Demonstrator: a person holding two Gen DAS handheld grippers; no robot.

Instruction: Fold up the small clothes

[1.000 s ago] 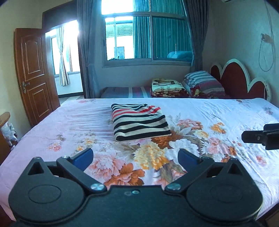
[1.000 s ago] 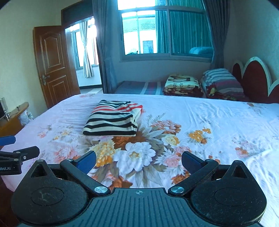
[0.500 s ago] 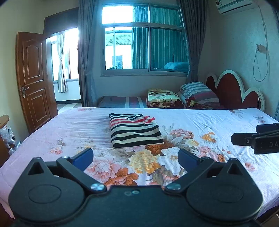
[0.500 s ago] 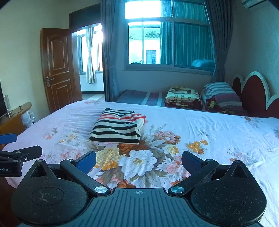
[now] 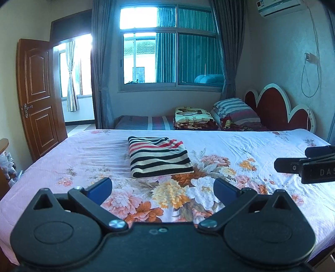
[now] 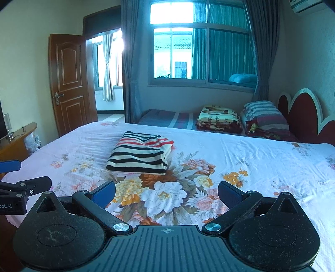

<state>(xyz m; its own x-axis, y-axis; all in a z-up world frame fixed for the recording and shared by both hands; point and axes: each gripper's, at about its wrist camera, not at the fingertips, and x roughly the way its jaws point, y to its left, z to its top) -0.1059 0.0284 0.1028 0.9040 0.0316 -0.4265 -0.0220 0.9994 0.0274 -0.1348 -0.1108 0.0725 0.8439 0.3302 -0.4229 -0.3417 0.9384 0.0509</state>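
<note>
Where curtains flank the window point(image 5: 171, 60), floral bed point(image 5: 261, 144) under folded striped garment point(image 5: 159, 157).

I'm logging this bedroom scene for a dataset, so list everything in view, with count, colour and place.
striped garment: one, black, cream and red, folded, middle of bed
bed sheet: one, pink floral, covering bed
headboard: one, red with white edge, right
pillow: one, striped, by headboard
folded blanket: one, cream and dark red, beside pillow
door: one, brown, open, left
window: one, grey curtains beside, far wall
air conditioner: one, white, top right
left gripper: black, blue pads, jaws open, empty
right gripper: same, jaws open, empty
</note>
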